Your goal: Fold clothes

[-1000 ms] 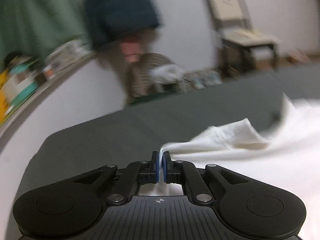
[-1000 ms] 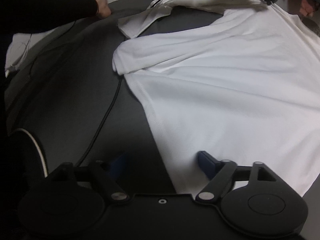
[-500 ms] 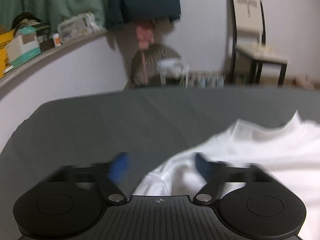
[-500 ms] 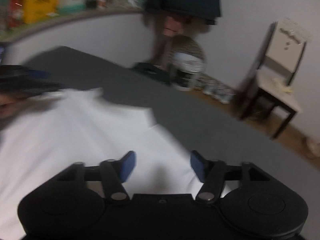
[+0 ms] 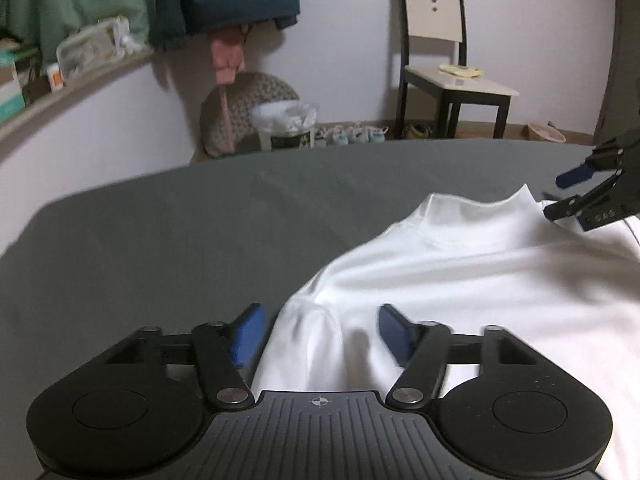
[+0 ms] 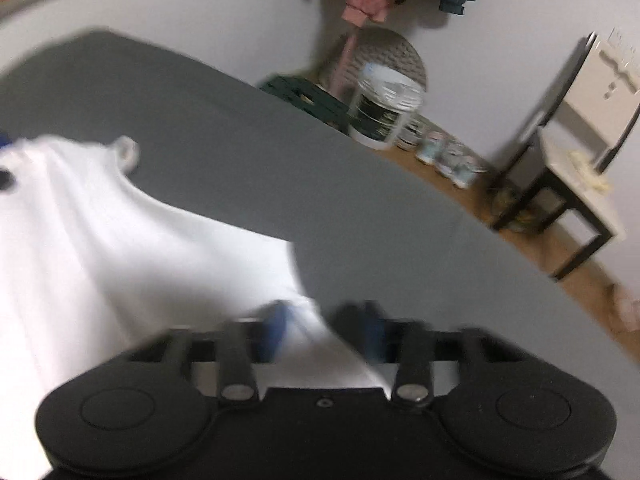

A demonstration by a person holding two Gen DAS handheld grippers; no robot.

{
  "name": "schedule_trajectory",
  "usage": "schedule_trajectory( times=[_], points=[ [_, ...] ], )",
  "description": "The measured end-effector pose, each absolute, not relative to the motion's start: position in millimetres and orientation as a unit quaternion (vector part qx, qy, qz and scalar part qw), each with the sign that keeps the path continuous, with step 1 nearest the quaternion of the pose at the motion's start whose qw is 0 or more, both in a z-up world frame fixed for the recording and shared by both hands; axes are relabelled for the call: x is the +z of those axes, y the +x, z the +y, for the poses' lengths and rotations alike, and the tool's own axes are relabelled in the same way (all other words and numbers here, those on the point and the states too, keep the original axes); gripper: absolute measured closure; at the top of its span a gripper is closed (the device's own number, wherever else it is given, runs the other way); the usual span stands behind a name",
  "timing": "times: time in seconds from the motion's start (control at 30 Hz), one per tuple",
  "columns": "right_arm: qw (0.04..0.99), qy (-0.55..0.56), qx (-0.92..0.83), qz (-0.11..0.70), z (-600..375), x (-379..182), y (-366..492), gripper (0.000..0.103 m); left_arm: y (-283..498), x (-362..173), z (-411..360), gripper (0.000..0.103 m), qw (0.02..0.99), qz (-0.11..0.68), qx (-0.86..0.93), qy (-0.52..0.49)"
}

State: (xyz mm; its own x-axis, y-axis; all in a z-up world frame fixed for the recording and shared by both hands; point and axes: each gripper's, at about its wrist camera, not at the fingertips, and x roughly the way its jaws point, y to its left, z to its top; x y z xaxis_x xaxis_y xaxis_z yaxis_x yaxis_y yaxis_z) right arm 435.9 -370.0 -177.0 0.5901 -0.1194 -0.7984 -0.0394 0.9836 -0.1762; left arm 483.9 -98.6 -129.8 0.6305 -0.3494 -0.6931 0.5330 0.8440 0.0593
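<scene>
A soft white cotton shirt [image 5: 472, 280] lies spread on a wide dark grey cloth-covered surface [image 5: 160, 240], filling its near right part. The shirt's neck end points far.

The left gripper [image 5: 318, 334] is low over the near left corner of the shirt. Its blue fingers [image 5: 246, 332] stand wide open, one on each side of a bump of white cloth, and they hold nothing.

The right gripper [image 6: 324, 330] is at the shirt's far right corner. This picture is blurry. Its fingers [image 6: 274, 328] look partly open with a white edge between them, but no firm pinch shows.

To fold well, I think both grippers should pinch their corners at the same height, lift together, and keep the edge tight so the cloth does not bunch. The shirt is floppy and could slip from a thin pinch.

The side of the right gripper has small pale letters in the left view, too tiny to read. No other writing is readable.
</scene>
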Motion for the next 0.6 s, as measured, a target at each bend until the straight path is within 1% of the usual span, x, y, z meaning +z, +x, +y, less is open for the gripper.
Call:
schedule_trajectory(
  times=[0.03,0.07,0.1,0.23,0.33,0.37,0.4,0.43,0.47,0.5,0.53,0.6],
  points=[
    [0.890,-0.081,-0.022,0.447,-370.4,-175.0,434.4,0.097,486.9,-134.0,-98.8,0.064,0.890,0.357,-0.249,0.134],
    [0.894,-0.077,-0.024,0.441,-371.2,-173.0,433.0,0.097,484.7,-138.2,-99.7,0.074,0.888,0.358,-0.250,0.142],
    [0.899,-0.079,-0.034,0.430,-373.4,-170.9,431.7,0.098,482.4,-142.4,-100.6,0.077,0.886,0.359,-0.251,0.149],
    [0.911,-0.051,-0.112,0.394,-386.1,-165.1,433.8,0.099,481.0,-144.1,-97.3,0.077,0.891,0.359,-0.232,0.155],
    [0.897,-0.052,-0.129,0.419,-376.0,-177.8,441.7,0.097,481.3,-142.6,-93.5,0.076,0.896,0.357,-0.212,0.155],
    [0.894,-0.058,-0.135,0.423,-371.5,-180.2,441.9,0.087,481.5,-142.1,-92.3,0.075,0.898,0.357,-0.206,0.155],
    [0.897,-0.057,-0.141,0.415,-370.5,-175.9,437.1,0.069,481.6,-141.6,-91.0,0.071,0.900,0.356,-0.200,0.155],
    [0.900,-0.056,-0.147,0.407,-369.5,-171.6,432.3,0.058,481.7,-141.1,-89.7,0.053,0.901,0.356,-0.193,0.154],
    [0.904,-0.049,-0.150,0.397,-369.4,-166.1,425.9,0.046,481.8,-140.6,-88.5,0.031,0.903,0.355,-0.187,0.154],
    [0.914,-0.025,-0.142,0.379,-372.9,-156.4,413.6,0.046,480.9,-139.1,-85.2,0.023,0.905,0.354,-0.181,0.151],
    [0.923,-0.001,-0.131,0.362,-376.3,-146.7,399.6,0.046,475.4,-133.2,-73.3,0.017,0.910,0.348,-0.181,0.136],
    [0.935,0.051,-0.092,0.339,-380.7,-129.0,358.2,0.045,463.3,-121.0,-42.7,0.017,0.912,0.348,-0.186,0.110]
  ],
)
